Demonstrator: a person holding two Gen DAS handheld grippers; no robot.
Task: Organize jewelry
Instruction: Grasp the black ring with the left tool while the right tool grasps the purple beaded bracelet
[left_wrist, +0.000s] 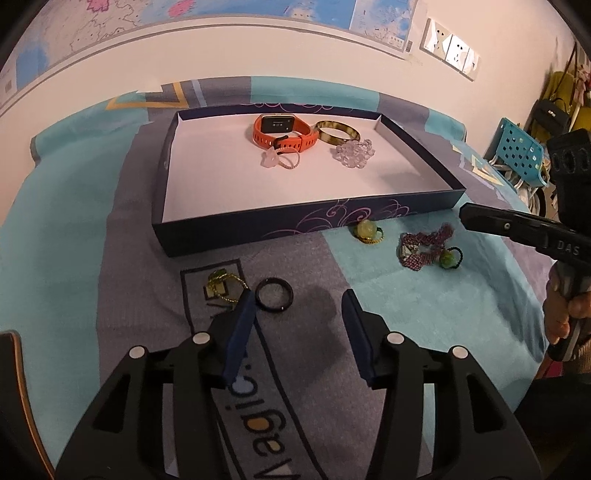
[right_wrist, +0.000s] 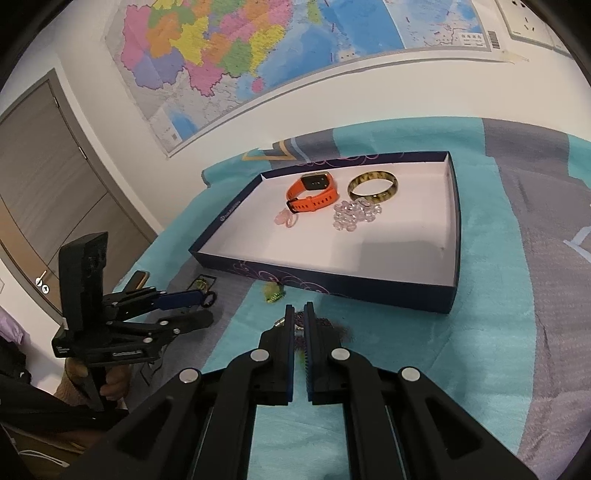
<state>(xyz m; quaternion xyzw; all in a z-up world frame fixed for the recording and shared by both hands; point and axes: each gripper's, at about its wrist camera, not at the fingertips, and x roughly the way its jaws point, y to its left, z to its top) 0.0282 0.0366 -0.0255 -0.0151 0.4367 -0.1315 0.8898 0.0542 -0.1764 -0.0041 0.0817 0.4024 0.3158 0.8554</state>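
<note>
A black ring (left_wrist: 275, 293) lies on the cloth between the jaws of my left gripper (left_wrist: 299, 304), close against the left finger (left_wrist: 243, 314); the pads do not press on it and the gripper is open. My right gripper (right_wrist: 299, 314) is shut, its tips hovering just over a purple beaded bracelet (left_wrist: 424, 247) that rests on the cloth. The dark blue tray (left_wrist: 369, 218) holds an orange watch (left_wrist: 284, 134), a tortoiseshell bangle (left_wrist: 338, 131), a clear bead bracelet (left_wrist: 352, 153) and a pink charm tie (left_wrist: 280, 158).
Loose on the cloth are a green bead on gold cord (left_wrist: 365, 230), a green bead on a black tie (left_wrist: 448, 258) and a green-gold cord piece (left_wrist: 221, 284). A blue perforated basket (left_wrist: 521, 147) stands at the far right. A wall map hangs behind.
</note>
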